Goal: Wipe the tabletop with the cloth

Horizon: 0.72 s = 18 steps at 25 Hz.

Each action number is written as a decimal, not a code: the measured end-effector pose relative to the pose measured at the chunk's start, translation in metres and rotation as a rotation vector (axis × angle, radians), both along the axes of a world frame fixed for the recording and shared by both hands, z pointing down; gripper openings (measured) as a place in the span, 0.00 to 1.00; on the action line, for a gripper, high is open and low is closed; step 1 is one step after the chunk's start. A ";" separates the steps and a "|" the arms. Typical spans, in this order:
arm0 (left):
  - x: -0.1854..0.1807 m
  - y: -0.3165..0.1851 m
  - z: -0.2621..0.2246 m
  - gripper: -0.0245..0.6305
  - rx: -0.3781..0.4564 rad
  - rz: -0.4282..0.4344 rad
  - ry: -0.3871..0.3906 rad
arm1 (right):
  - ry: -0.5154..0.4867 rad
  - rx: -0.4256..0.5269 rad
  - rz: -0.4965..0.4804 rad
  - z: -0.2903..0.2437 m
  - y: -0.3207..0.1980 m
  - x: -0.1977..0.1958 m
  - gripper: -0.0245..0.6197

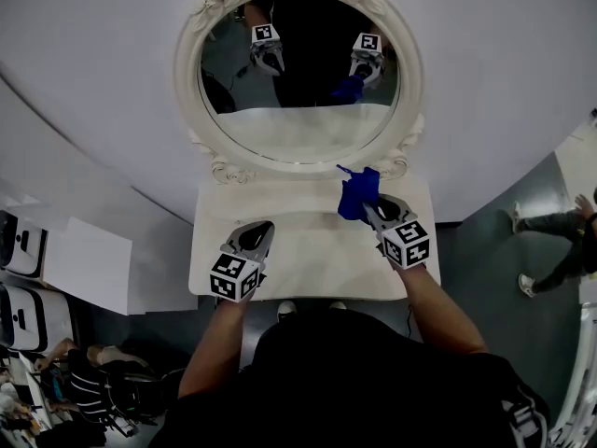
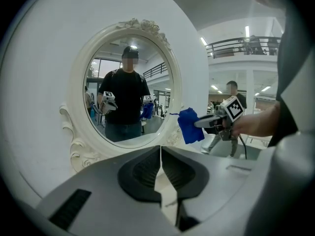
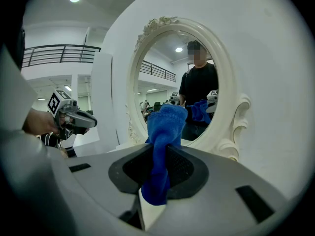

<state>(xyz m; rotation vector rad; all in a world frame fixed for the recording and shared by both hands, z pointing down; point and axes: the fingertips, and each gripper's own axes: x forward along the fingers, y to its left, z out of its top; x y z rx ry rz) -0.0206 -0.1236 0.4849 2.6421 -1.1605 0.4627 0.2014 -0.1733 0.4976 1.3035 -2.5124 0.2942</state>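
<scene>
A blue cloth (image 1: 358, 192) hangs bunched above the back right of the white tabletop (image 1: 308, 250), pinched in my right gripper (image 1: 375, 209). In the right gripper view the cloth (image 3: 162, 146) stands up between the shut jaws and droops below them. My left gripper (image 1: 264, 231) hovers over the tabletop's left half, jaws together with nothing between them. From the left gripper view the cloth (image 2: 189, 125) and the right gripper (image 2: 199, 124) show to the right of the mirror.
An oval mirror in an ornate white frame (image 1: 300, 77) stands on the table's back edge against the white wall and reflects both grippers. White boxes (image 1: 84, 264) sit on the floor to the left. A person's legs (image 1: 560, 241) show at far right.
</scene>
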 end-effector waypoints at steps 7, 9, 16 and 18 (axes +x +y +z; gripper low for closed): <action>-0.035 -0.015 0.007 0.06 0.010 0.041 0.013 | 0.015 0.003 0.049 0.005 -0.005 -0.032 0.13; -0.033 -0.016 0.003 0.06 0.012 0.046 0.016 | 0.019 0.003 0.057 0.002 -0.003 -0.028 0.13; -0.028 -0.017 -0.004 0.06 0.013 0.063 0.023 | 0.029 -0.004 0.080 -0.003 -0.001 -0.019 0.13; -0.034 -0.018 -0.004 0.06 0.014 0.065 0.027 | 0.034 -0.010 0.080 -0.001 -0.003 -0.026 0.13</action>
